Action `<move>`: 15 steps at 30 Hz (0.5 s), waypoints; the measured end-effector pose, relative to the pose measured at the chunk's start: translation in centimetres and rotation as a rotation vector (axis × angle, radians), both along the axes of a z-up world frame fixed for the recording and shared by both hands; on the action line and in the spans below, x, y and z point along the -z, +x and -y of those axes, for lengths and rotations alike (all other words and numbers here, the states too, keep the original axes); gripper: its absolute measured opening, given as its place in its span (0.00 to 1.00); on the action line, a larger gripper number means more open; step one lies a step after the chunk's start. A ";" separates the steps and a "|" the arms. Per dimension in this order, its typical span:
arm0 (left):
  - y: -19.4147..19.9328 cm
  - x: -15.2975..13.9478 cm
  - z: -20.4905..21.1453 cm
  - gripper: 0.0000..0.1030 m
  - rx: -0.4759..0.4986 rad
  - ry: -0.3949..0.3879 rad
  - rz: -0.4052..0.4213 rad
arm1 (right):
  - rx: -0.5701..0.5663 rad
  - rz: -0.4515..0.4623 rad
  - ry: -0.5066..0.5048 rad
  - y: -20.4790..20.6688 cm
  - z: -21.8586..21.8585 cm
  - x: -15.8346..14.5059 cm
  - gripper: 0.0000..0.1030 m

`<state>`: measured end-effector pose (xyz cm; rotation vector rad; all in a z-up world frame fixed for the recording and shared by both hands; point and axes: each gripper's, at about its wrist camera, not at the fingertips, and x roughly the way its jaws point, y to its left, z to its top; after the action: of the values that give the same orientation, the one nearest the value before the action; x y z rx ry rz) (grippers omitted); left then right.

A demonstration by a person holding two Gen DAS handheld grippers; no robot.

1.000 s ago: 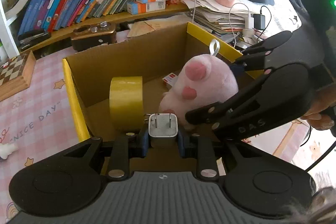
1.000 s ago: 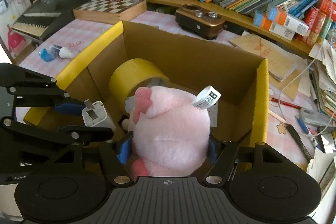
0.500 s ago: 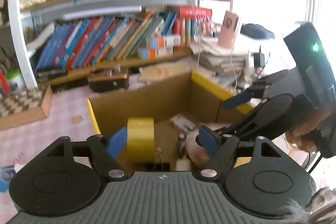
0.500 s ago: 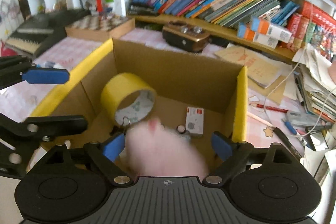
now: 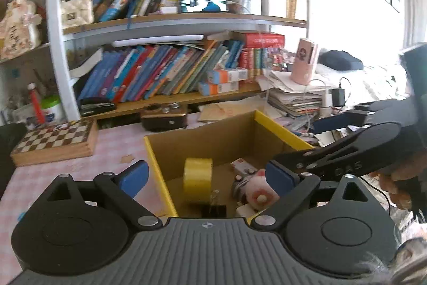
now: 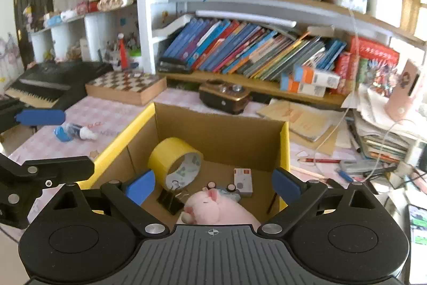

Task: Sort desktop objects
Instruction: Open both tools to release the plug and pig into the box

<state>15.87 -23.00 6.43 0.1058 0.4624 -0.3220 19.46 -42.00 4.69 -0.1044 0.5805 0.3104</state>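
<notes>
Progress: several things already lie in the cardboard box [image 6: 221, 130]; a blue-capped tube [image 6: 72, 132] waits on the pink checked worktop [image 6: 93, 111], so sorting is not finished.
Left gripper [image 5: 206, 176]: fingers opening, nothing between them, above the box.
Right gripper [image 6: 213, 184]: fingers opening, empty.
Pink plush toy [image 6: 218, 210]: soft, rounded, on the box floor.
Yellow tape roll [image 6: 173, 159]: smooth ring standing on edge, beside the toy.
Small white part [image 5: 244, 210]: perhaps a charger, mostly hidden.
</notes>
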 end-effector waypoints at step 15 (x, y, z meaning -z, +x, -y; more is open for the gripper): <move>-4.5 1.8 -6.5 0.97 -0.213 -0.114 -0.067 | 0.254 0.029 0.064 -7.6 -0.7 1.7 0.97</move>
<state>11.34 -16.51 4.61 -0.0656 0.5162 -0.1426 11.87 -41.29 2.96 0.0269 0.5474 0.0810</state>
